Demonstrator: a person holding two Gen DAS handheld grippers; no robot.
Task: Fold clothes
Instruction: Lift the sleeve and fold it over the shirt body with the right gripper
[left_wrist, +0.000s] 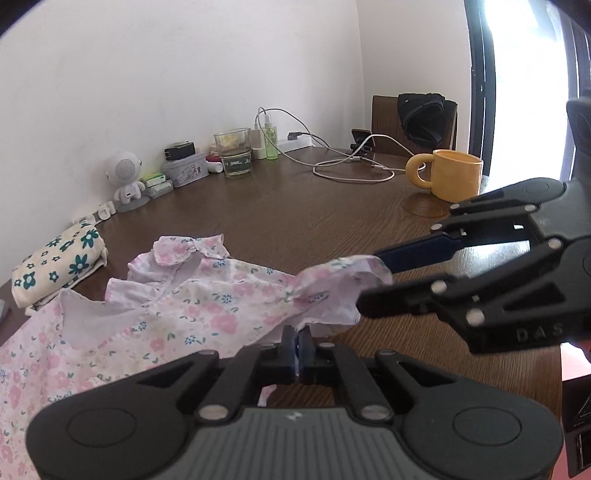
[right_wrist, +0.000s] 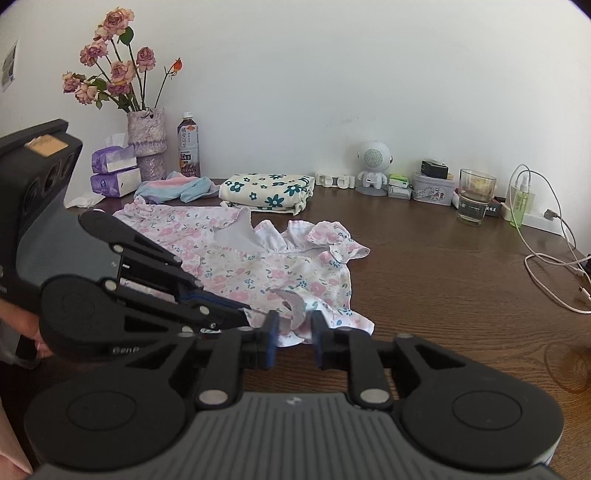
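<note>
Right claw (left_wrist: 373, 291), side plate, left wrist view: raised letters "D A S", the rest cut off at the frame edge.

Left claw (right_wrist: 247, 314), side plate, right wrist view: raised letters "SenP", the remainder hidden behind the other claw's linkage.

Tea bottle (right_wrist: 189, 147) beside the vase: label carries Chinese characters, reading roughly "橘皮乌龙"; the smaller print is too fine to make out.

Tin (right_wrist: 433, 192) and glass (right_wrist: 474, 201): printing present, illegible.

Close wrist cams, shared table (left_wrist: 295, 210)
</note>
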